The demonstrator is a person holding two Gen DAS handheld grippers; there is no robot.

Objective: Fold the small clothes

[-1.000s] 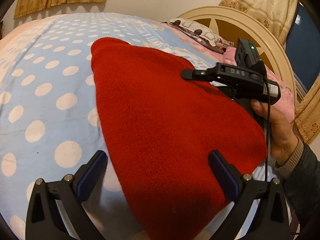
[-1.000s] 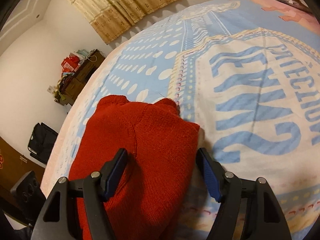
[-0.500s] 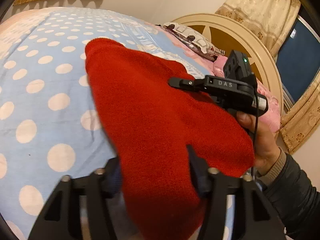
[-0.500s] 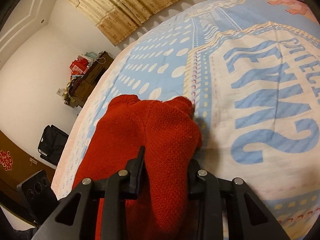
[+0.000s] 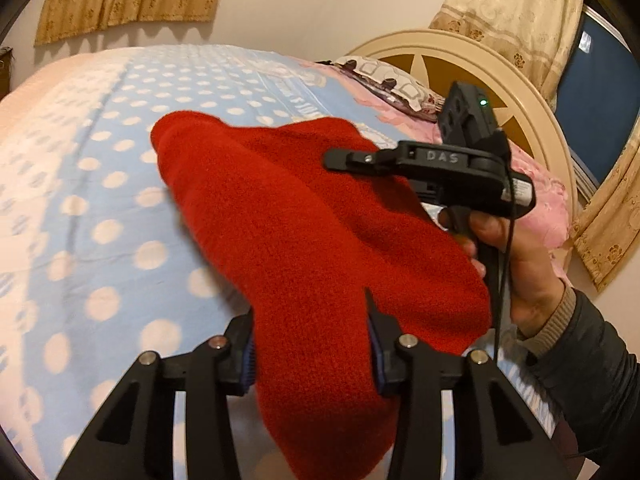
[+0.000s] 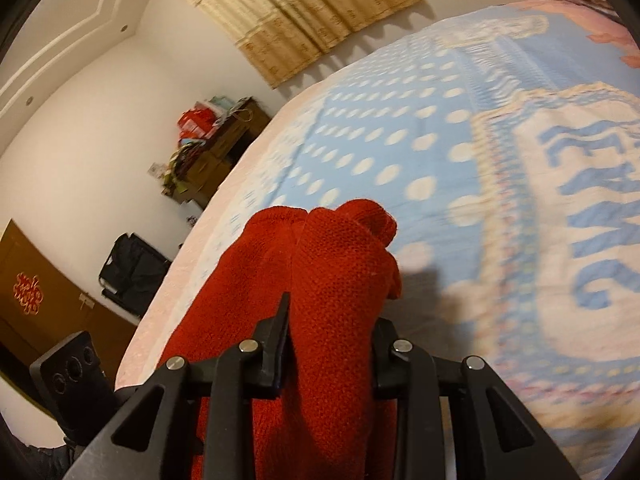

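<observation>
A red knitted garment (image 5: 288,220) lies on the blue polka-dot bed cover (image 5: 100,200), its near edge raised off the cover. My left gripper (image 5: 310,344) grips the near end; its jaws are closing, with the pads pressed into a fold of the knit. In the right wrist view the same red garment (image 6: 340,264) bunches between the pads of my right gripper (image 6: 332,340), which is shut on it. A hand (image 5: 516,248) carries the right gripper on the garment's right side. The cloth hides the inner faces of the pads.
A cream round headboard (image 5: 460,64), a patterned pillow (image 5: 384,76) and a pink blanket (image 5: 536,184) lie beyond the garment. In the right wrist view the bed cover (image 6: 400,140) stretches ahead; a cluttered wooden cabinet (image 6: 216,140) and a black bag (image 6: 132,268) stand by the wall on the left.
Both grippers went from open around the garment's near edge to closed on it. They then rose and moved forward, lifting that edge off the bed cover.
</observation>
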